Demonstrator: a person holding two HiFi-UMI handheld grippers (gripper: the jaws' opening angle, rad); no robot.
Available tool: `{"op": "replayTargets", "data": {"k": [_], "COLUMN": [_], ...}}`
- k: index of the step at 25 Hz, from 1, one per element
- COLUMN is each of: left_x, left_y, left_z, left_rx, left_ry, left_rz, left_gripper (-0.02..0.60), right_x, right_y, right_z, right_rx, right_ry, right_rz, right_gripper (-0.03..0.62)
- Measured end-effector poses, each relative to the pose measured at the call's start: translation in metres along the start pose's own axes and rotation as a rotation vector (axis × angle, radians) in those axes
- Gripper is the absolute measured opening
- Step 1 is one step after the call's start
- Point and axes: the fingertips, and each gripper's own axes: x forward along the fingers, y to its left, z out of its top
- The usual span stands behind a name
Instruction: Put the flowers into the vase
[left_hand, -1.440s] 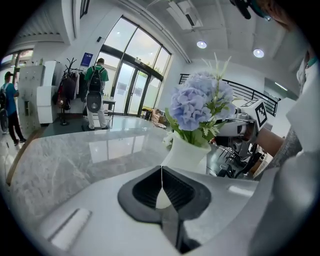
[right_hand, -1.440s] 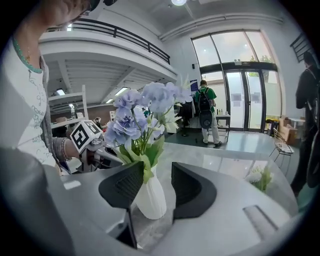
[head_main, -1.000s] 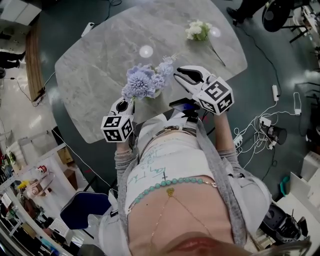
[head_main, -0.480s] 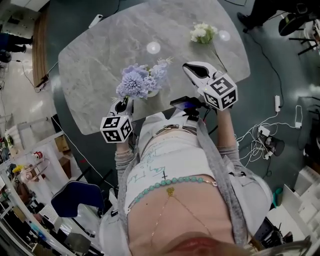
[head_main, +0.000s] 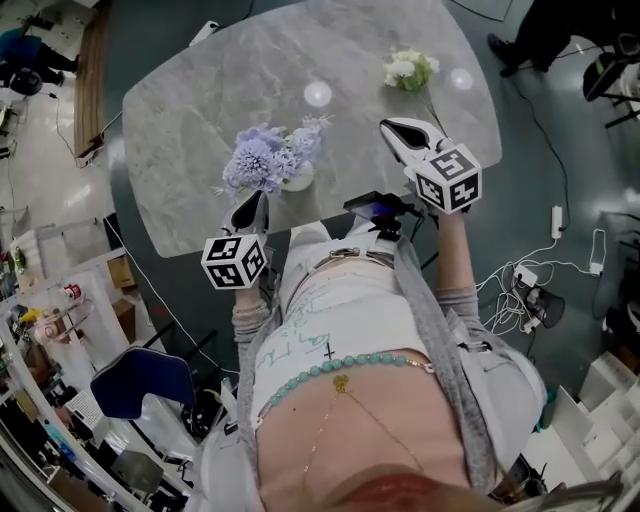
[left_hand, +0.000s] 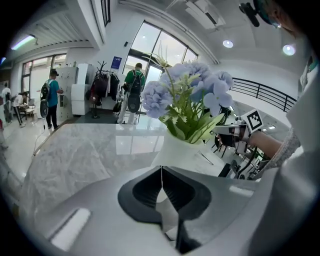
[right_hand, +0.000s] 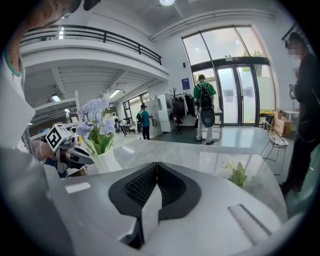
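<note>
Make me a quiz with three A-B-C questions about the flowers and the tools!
1. What colour are the flowers in the vase? A red; B pale purple; C yellow.
2. How is the right tool? A shut, empty; B wide open; C shut on a stem.
3. Where is the white bunch? A in the vase; B in the right tool; C lying on the table, apart from the vase.

Answers:
1 B, the blooms above the white vase are lilac-blue.
2 A, its jaws meet with nothing between them.
3 C, it lies alone near the table's far edge.
</note>
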Motion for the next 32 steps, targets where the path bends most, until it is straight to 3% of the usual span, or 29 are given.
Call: {"op": "replayTargets", "data": {"k": [15, 32], "left_x": [0.01, 0.048], "left_y": [-0.044, -0.106], "left_z": [-0.012, -0.003], "left_rx": [-0.058, -0.045], "left_ry": [-0.03, -0.022], "left_rz": [0.075, 0.038], "left_gripper": [0.002, 0.002], "right_x": [-0.016, -0.016], "right_y": [-0.063, -0.142], "right_z": [-0.021, -0.064], "right_rx": [0.029, 0.048], "right_ry": [0.018, 0.114], "right_rz": [-0.024, -0.107], "right_gripper": [0.028, 0.028]}}
